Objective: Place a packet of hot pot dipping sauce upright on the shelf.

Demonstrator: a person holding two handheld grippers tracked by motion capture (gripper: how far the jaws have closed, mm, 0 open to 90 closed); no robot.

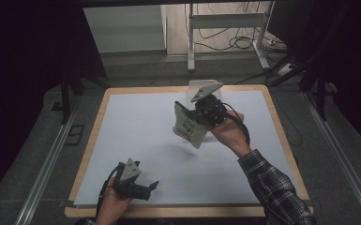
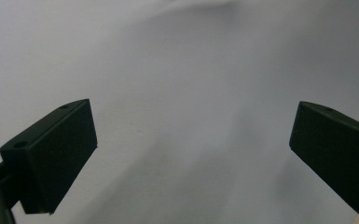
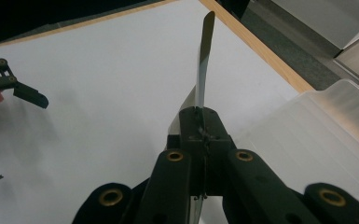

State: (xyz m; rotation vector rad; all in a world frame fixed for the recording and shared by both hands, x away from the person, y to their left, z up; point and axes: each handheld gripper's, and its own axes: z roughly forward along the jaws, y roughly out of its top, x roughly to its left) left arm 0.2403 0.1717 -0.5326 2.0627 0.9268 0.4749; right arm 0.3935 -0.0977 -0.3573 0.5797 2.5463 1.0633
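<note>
Above the middle of the white table point(image 1: 136, 122), the right gripper point(image 3: 200, 122) had its jaws clamped on a flat packet point(image 1: 187, 124), long axis slanting upward, while the left gripper point(image 1: 151, 186) rested wide open, empty, well apart.

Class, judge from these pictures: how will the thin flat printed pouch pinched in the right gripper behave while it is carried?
The thin flat printed pouch probably is light and fairly stiff: it stands edge-on from the right gripper, unsagging. Likely twists easily.
</note>
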